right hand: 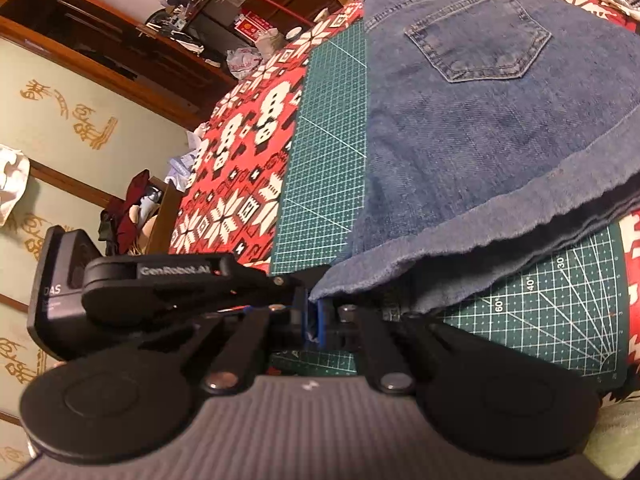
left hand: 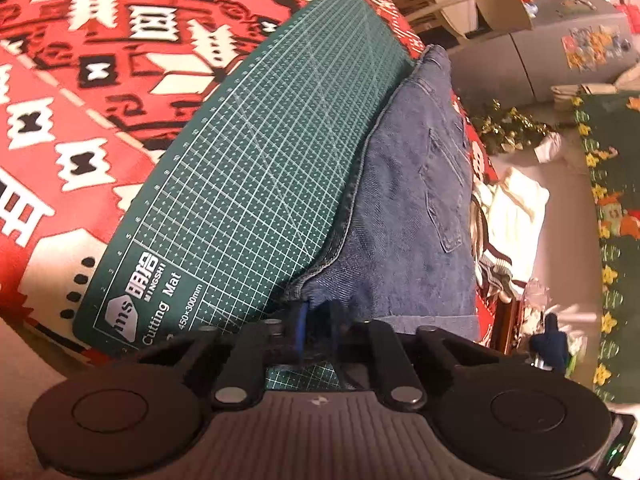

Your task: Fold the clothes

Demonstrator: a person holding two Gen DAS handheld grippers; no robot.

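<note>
you have the denim shorts (right hand: 480,140) lying pocket-up on the green cutting mat (left hand: 248,184), hem lifted, your left gripper (left hand: 316,312) and right gripper (right hand: 316,320) each clenched on a hem corner, likely for folding it over.

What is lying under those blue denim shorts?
A green cutting mat lies under the denim shorts, over a red patterned cloth. How far the mat continues beneath the denim is covered.

Surroundings: patterned cloth, cutting mat, room clutter.
Green cutting mat (left hand: 248,184) lies on red patterned tablecloth (left hand: 92,92). Dark wooden cabinet (right hand: 120,56) beyond; gold tinsel (left hand: 512,128) and white cloth pile (left hand: 516,208) beside table.
</note>
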